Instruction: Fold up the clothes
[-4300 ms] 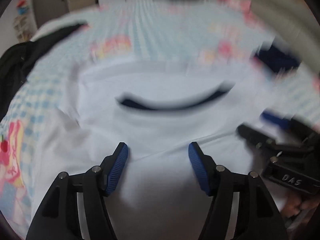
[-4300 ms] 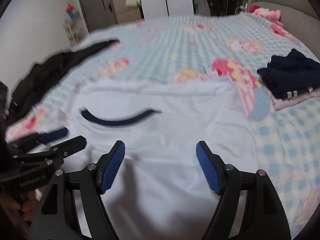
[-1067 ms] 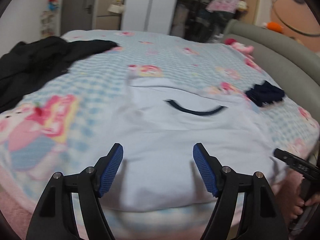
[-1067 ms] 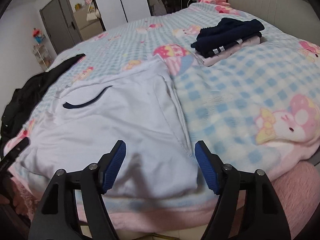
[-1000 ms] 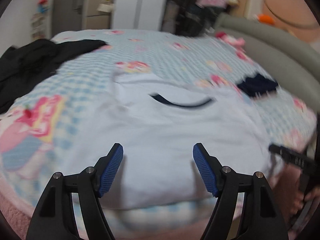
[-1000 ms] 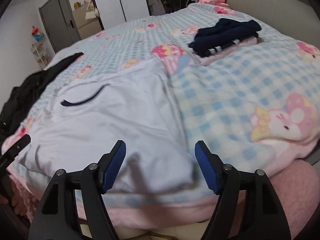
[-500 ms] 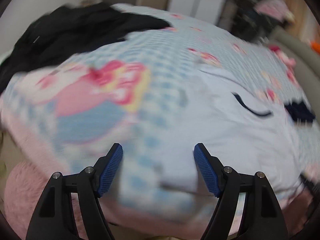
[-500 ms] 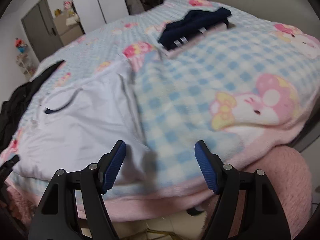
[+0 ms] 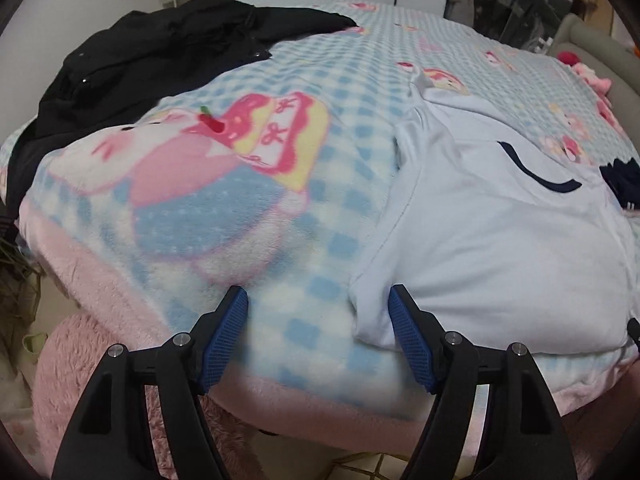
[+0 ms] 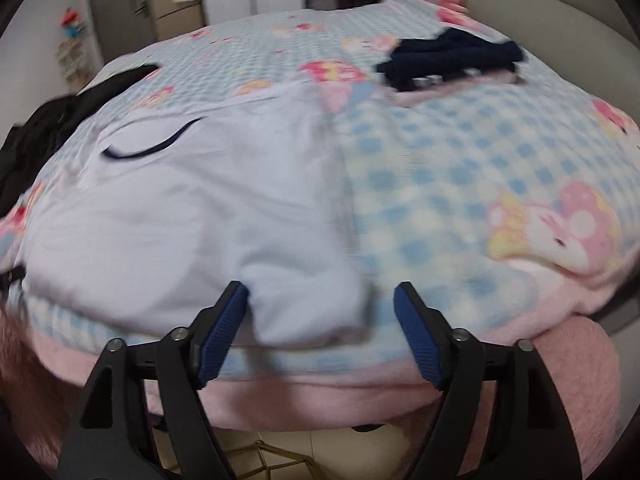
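A white T-shirt (image 9: 500,240) with a dark navy collar lies flat on the bed, its hem toward me. My left gripper (image 9: 318,326) is open at the shirt's near left corner; that corner lies just inside the right blue pad and no pad presses it. In the right wrist view the same white T-shirt (image 10: 192,216) fills the left half. My right gripper (image 10: 320,320) straddles its near right corner, jaws opening, and the cloth sits between the pads without being pinched.
A blue checked blanket (image 9: 224,184) with pink cartoon prints covers the bed. A black jacket (image 9: 160,48) is heaped at the far left. A stack of folded dark and pink clothes (image 10: 452,60) lies at the far right. A pink fluffy rug (image 9: 80,360) lies below the bed edge.
My left gripper swung left from the shirt's middle to its near left corner. My right gripper shifted to the shirt's near right corner and its jaws widened slightly.
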Demonstrator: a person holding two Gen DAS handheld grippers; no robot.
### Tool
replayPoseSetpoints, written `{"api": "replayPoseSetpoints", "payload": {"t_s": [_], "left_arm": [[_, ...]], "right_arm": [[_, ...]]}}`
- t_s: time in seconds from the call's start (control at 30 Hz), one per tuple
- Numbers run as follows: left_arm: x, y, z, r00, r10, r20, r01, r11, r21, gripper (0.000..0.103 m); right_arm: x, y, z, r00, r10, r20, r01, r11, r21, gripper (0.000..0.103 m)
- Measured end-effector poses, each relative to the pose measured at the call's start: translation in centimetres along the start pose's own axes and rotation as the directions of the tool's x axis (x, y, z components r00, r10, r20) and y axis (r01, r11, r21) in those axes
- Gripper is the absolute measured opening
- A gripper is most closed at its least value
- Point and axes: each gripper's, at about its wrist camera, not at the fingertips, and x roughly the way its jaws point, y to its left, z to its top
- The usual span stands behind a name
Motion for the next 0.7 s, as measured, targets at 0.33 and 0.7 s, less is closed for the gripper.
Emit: {"api": "replayPoseSetpoints", "payload": {"t_s": [0.33,0.7], "left_arm": [[-2.9,-2.8,-0.2,0.973,-0.162,0.164,0.151,0.986,0.075,0.074],[-1.5,0.4,0.2,0.988,-0.129,0.086,0.134,0.989,-0.058,0.075]], "right_arm": [[-1.2,-4.1,-0.3,0.999,0.027,-0.020,-0.024,0.988,0.154,0.078],[-1.6,-4.7,-0.2,0.989,-0.147,-0.014,0.147,0.976,0.158,0.070]]}}
